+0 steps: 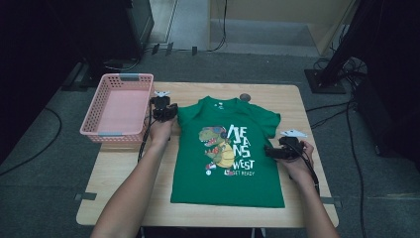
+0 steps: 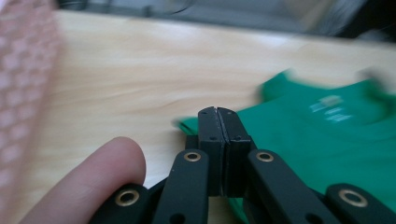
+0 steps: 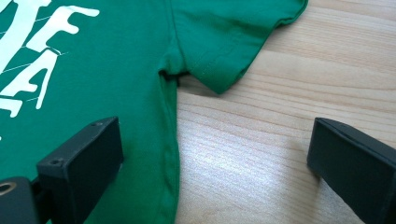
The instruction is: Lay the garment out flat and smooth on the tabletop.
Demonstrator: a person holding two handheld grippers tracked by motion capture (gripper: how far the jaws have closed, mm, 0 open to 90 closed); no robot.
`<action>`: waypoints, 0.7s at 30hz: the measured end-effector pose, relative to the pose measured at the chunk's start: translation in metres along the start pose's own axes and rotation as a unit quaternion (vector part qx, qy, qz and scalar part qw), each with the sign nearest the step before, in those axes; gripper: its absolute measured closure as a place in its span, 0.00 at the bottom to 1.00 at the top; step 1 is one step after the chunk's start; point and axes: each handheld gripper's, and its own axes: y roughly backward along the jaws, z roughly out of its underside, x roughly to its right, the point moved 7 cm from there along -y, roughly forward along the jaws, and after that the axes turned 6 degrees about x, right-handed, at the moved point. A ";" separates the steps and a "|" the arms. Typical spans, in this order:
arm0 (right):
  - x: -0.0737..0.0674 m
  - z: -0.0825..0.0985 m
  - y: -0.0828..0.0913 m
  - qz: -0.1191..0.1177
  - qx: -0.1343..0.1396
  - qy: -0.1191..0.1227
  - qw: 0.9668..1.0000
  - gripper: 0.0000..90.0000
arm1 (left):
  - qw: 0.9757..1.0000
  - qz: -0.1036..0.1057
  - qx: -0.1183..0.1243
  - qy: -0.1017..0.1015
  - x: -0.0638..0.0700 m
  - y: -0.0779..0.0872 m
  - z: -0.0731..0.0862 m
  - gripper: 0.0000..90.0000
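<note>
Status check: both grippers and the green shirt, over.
Left gripper shut on T-shirt sleeve edge. Right gripper open, straddling the shirt's side hem. Pink basket alongside, nothing blocking.

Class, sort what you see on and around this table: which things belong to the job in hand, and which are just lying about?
In the job:
- green T-shirt, spread flat on the table
- left gripper, shut at the shirt's sleeve edge
- right gripper, open astride the shirt's side hem

Lying about:
- pink basket
- small round thing beyond the collar
- cables on the floor
</note>
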 end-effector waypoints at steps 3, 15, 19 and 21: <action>0.000 0.000 0.000 0.000 0.000 0.000 1.000 0.04 | 1.000 -0.026 -0.013 0.011 -0.011 -0.005 0.008 0.92; 0.000 0.000 0.000 0.000 0.000 0.001 1.000 0.04 | 0.999 0.001 -0.002 -0.049 0.006 -0.042 0.013 0.55; 0.000 0.000 0.001 0.000 0.000 0.001 1.000 0.04 | 0.996 -0.035 -0.001 -0.081 0.005 -0.051 0.020 0.45; 0.000 0.000 0.001 0.000 0.000 0.001 1.000 0.04 | 0.995 -0.064 0.000 -0.071 0.000 -0.052 0.019 0.37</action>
